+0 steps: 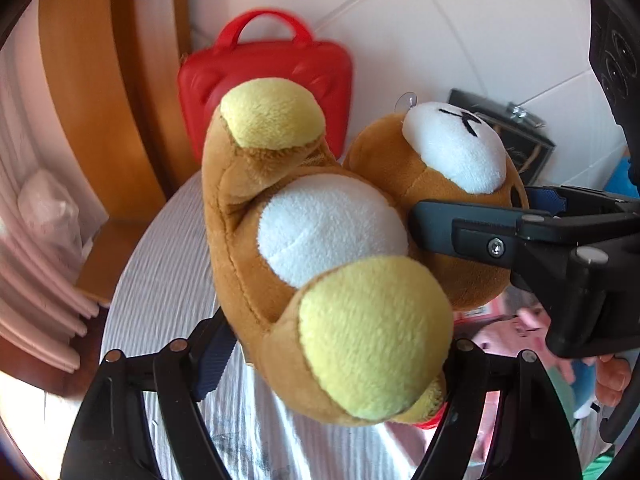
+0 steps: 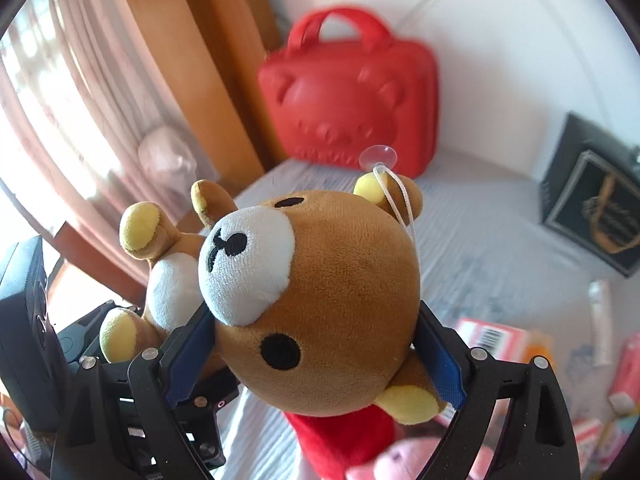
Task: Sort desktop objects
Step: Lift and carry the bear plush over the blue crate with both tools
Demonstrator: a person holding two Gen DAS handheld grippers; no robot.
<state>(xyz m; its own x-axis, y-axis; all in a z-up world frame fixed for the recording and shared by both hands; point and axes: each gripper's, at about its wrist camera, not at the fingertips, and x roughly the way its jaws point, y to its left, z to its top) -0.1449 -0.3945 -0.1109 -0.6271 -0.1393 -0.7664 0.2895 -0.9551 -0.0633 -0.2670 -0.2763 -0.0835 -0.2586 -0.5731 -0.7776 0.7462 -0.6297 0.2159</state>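
Observation:
A brown plush bear (image 1: 320,240) with a white belly and yellow foot pads hangs above the white tablecloth (image 1: 160,280), held between both grippers. My left gripper (image 1: 332,364) clamps its lower body just under the feet, and its right finger is hidden behind a foot. In the right wrist view the bear's head (image 2: 328,292) fills the middle. My right gripper (image 2: 316,344) presses its blue pads (image 2: 192,352) against both sides of the head. A cord with a clear suction cup (image 2: 378,158) hangs off the top of the head. The right gripper (image 1: 480,216) enters the left wrist view from the right.
A red bear-faced carry case (image 2: 352,92) leans on the back wall, with a black box (image 2: 592,200) to its right. Small pink and white packages (image 2: 492,336) and a pink plush (image 2: 400,460) lie at the near right. A wooden frame (image 1: 100,100) and curtain stand left.

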